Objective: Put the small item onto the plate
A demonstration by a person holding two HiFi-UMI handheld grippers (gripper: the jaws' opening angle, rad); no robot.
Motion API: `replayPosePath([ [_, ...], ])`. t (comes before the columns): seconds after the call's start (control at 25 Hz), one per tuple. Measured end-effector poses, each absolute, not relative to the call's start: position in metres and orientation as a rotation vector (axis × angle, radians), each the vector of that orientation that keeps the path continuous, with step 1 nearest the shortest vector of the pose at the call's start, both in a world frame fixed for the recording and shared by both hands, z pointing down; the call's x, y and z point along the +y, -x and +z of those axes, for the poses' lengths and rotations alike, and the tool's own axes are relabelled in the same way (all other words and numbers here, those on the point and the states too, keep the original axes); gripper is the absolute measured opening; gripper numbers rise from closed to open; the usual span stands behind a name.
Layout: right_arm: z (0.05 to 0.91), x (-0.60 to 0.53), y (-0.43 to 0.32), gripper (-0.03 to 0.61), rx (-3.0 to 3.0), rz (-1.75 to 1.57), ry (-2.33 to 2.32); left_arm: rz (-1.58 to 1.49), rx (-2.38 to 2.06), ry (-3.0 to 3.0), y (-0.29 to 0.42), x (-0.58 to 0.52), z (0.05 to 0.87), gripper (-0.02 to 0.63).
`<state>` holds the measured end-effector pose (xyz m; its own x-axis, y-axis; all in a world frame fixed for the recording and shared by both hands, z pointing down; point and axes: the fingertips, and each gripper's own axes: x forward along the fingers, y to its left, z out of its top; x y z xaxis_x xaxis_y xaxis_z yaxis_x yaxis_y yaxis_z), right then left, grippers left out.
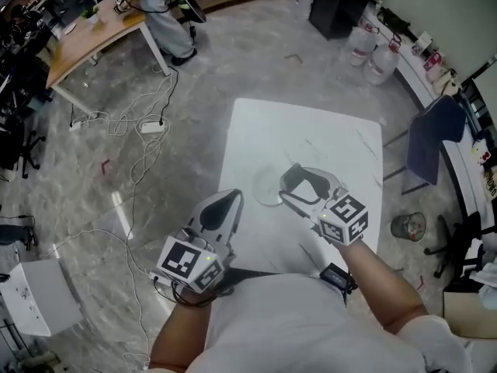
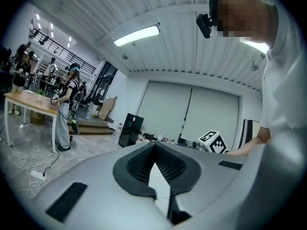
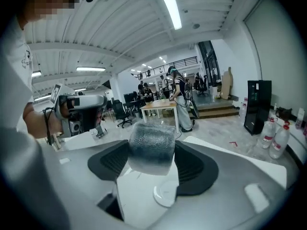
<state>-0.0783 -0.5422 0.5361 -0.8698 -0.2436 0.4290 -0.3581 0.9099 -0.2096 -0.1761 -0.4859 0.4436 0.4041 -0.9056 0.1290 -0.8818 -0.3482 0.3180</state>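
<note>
A small translucent, bumpy block (image 3: 151, 146) is clamped between the dark pads of my right gripper (image 3: 152, 158), held above the white table (image 1: 334, 142). A round, pale plate (image 1: 268, 186) lies on the table just below and ahead of that gripper (image 1: 286, 185); in the right gripper view the plate (image 3: 165, 195) shows under the block. The block itself cannot be made out in the head view. My left gripper (image 1: 233, 196) hovers at the table's near left edge, its jaws (image 2: 154, 147) closed together with nothing between them.
Cables and a power strip (image 1: 151, 127) lie on the floor to the left. A wooden desk (image 1: 93, 33) with a person beside it stands at the far left. A blue chair (image 1: 435, 138), a bin (image 1: 408, 225) and water bottles (image 1: 373, 53) are to the right.
</note>
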Motion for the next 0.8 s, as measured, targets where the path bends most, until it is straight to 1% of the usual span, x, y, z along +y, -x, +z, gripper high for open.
replayPosePath([
  [0.2,0.587,-0.552,0.106,0.293,-2.556,0.342,-0.386,-0.094,-1.496,-2.305,0.197,-0.507,0.475,0.006],
  [0.48,0.677,-0.573,0.118,0.293,-2.402,0.412,-0.371,-0.048,-1.444,-2.278,0.219,-0.533,0.514,0.006],
  [0.8,0.774,-0.592,0.128,0.292,-2.257,0.493,-0.344,-0.008,-1.386,-2.239,0.228,-0.555,0.565,0.006],
])
